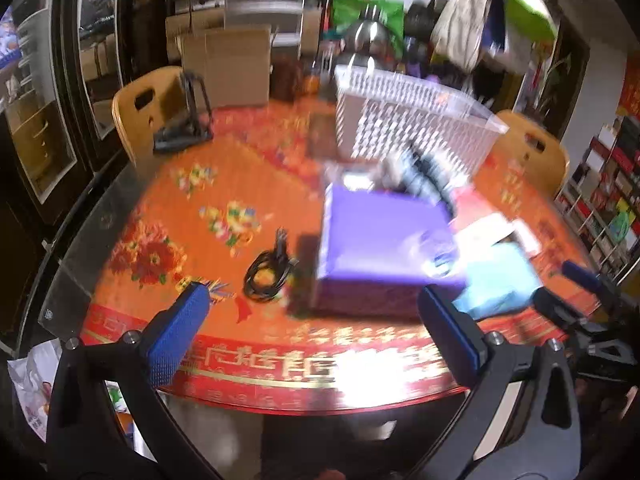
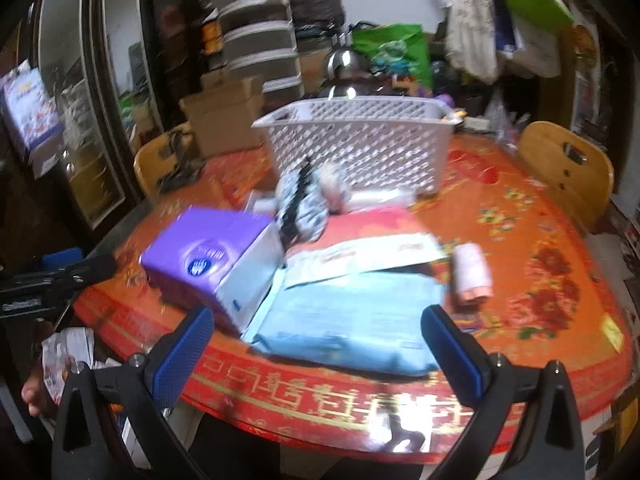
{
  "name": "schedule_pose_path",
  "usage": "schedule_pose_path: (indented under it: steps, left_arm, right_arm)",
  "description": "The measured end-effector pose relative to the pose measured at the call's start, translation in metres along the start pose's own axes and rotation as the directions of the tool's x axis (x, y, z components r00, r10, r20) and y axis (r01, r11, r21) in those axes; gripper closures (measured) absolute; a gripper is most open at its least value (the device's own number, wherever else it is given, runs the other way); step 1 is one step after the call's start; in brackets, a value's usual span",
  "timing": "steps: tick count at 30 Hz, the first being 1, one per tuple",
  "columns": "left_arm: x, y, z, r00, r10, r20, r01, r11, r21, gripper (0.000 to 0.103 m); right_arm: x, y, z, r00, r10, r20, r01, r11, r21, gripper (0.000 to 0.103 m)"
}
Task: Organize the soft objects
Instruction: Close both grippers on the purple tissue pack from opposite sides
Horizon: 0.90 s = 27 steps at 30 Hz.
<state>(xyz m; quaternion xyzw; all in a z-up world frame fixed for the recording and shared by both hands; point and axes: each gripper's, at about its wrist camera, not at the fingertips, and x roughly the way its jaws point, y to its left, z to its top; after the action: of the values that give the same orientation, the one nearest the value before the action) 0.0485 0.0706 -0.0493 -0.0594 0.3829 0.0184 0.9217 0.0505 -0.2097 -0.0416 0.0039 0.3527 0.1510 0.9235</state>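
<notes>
A white perforated basket (image 2: pixel 360 140) stands at the back of the table; it shows in the left wrist view too (image 1: pixel 404 120). In front of it lie a purple tissue box (image 2: pixel 212 256) (image 1: pixel 384 240), a folded light-blue cloth (image 2: pixel 352 320) (image 1: pixel 496 280), a red cloth (image 2: pixel 376 220), a grey patterned bundle (image 2: pixel 300 204) and a pink roll (image 2: pixel 472 276). My left gripper (image 1: pixel 316 320) is open and empty above the table's near edge, short of the tissue box. My right gripper (image 2: pixel 320 344) is open and empty, with the blue cloth lying between and just beyond its fingers.
The round table (image 1: pixel 192 220) has a red flowered cover. A coiled black cable (image 1: pixel 268 272) lies left of the tissue box. A black stand (image 1: pixel 188 124) sits at the back left. Wooden chairs (image 2: pixel 568 168) stand around. The other gripper (image 1: pixel 592 304) shows at the right.
</notes>
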Motion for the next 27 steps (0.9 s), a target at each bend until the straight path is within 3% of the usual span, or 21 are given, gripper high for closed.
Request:
schedule_pose_path:
  steps: [2, 6, 11, 18, 22, 27]
  left_arm:
    - [0.010, 0.004, -0.004, 1.000, -0.023, -0.002, 0.023, 1.000, 0.009, 0.000]
    - [0.023, -0.001, -0.014, 0.997, -0.076, 0.007, 0.075, 0.996, 0.046, 0.000]
    - [0.027, -0.007, -0.016, 0.991, -0.122, 0.046, 0.119, 0.991, 0.063, 0.000]
    - [0.029, 0.003, -0.016, 0.982, -0.178, 0.071, 0.171, 0.981, 0.096, 0.001]
    - [0.033, 0.008, -0.018, 0.974, -0.215, 0.078, 0.203, 0.970, 0.133, 0.012]
    - [0.050, 0.009, -0.018, 0.971, -0.235, 0.046, 0.225, 0.961, 0.158, 0.024]
  right_arm:
    - [0.002, -0.005, -0.001, 1.000, -0.003, 0.012, 0.003, 1.000, 0.010, 0.000]
    - [0.002, -0.026, -0.002, 0.996, -0.091, 0.000, 0.091, 0.995, 0.035, 0.000]
    - [0.004, -0.025, -0.006, 0.999, -0.047, 0.003, 0.047, 0.998, 0.044, 0.000]
    - [0.014, 0.018, -0.010, 0.999, 0.033, 0.016, -0.033, 0.999, -0.008, 0.013]
    - [0.023, 0.042, -0.013, 0.998, 0.068, 0.010, -0.067, 0.996, -0.057, 0.017]
    - [0.039, 0.057, -0.009, 0.997, 0.072, -0.007, -0.072, 0.994, -0.078, 0.031]
